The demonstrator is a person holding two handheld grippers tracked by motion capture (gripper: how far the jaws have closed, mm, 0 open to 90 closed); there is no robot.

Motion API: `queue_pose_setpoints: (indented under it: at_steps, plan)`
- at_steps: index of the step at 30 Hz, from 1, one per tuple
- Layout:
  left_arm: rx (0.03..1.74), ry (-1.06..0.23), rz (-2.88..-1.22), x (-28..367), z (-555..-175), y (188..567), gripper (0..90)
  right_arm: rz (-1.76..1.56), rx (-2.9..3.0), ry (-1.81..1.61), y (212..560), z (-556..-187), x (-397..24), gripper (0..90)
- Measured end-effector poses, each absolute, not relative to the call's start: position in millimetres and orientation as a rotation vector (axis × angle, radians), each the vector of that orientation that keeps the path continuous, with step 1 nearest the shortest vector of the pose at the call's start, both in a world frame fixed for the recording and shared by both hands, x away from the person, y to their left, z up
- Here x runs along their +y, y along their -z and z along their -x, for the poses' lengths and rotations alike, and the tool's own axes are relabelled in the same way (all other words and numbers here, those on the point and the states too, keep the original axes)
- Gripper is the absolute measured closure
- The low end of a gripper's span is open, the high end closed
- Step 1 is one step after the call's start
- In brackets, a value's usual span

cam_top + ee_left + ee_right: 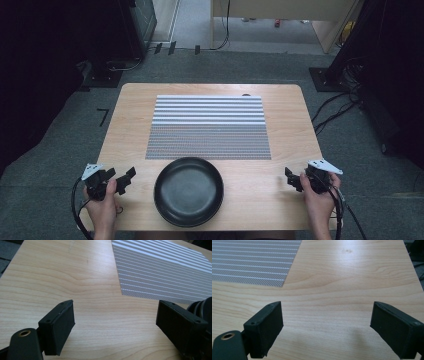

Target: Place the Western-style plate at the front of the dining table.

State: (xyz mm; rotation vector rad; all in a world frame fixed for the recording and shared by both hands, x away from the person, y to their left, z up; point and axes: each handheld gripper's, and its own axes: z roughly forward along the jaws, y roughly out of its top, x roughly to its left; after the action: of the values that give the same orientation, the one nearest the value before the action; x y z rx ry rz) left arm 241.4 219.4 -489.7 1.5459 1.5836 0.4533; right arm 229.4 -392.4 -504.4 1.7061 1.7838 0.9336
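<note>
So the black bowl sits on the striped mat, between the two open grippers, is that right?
Not quite. The high view shows the black bowl on the bare wooden table, in front of the striped mat, not on it. It does sit between the open left gripper and right gripper.

Black claws [122, 176], grey plates, black cables.

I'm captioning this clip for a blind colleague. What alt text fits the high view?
A black bowl sits empty near the front edge of a light wooden table, just in front of a grey striped mat. A person's hands hold the left gripper and the right gripper open on either side of it, touching nothing.
</note>
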Motion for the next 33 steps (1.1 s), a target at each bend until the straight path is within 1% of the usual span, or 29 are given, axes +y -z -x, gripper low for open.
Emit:
queue_pose_setpoints:
  at_steps: [15, 27, 33]
  plan:
    - [1.522, -0.441, -1.585, 203.7, -239.4, 480.9, 14.8, -1.657, 1.832, -0.964, 491.3, -227.4, -375.7, 10.2]
    - [1.473, -0.423, -1.620, 190.1, -238.1, 476.3, 14.8, -1.640, 1.871, -0.994, 489.1, -226.4, -362.3, 10.3]
    - [1.440, -0.408, -1.639, 179.5, -236.8, 474.0, 14.8, -1.633, 1.898, -1.063, 484.4, -224.8, -351.5, 10.2]
